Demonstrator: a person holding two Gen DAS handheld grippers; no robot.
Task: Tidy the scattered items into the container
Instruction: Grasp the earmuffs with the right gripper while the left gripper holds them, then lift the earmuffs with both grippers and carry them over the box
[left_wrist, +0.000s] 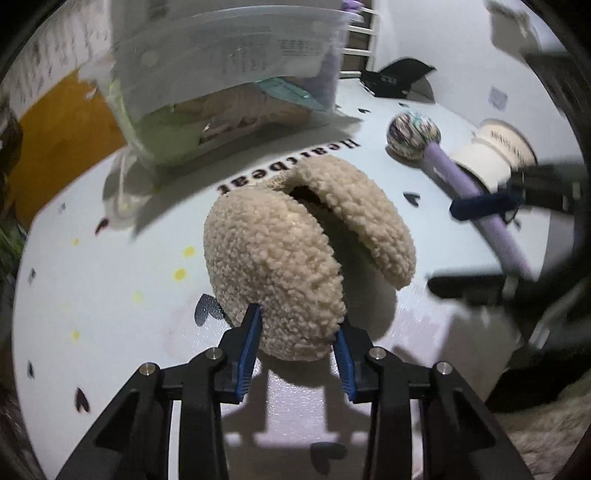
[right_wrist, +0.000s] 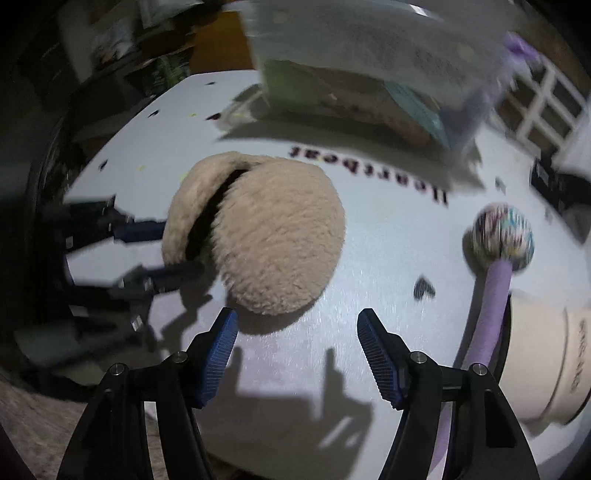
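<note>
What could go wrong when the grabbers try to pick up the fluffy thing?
1. The left gripper pinches only the near edge of the fluffy earmuffs, so they might slip out or dangle when lifted.
2. The right gripper is open just short of the earmuffs; both grabbers crowd one item and might bump.
3. The purple stick with the ball lies close beside the right gripper and could get knocked.

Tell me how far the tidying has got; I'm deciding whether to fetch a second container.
Done: the clear container already holds several soft items. In hand: the left gripper pinches the fleece earmuffs; the right gripper stands open beside them. Left on the table: the purple-handled massage stick and the cream jar.
</note>
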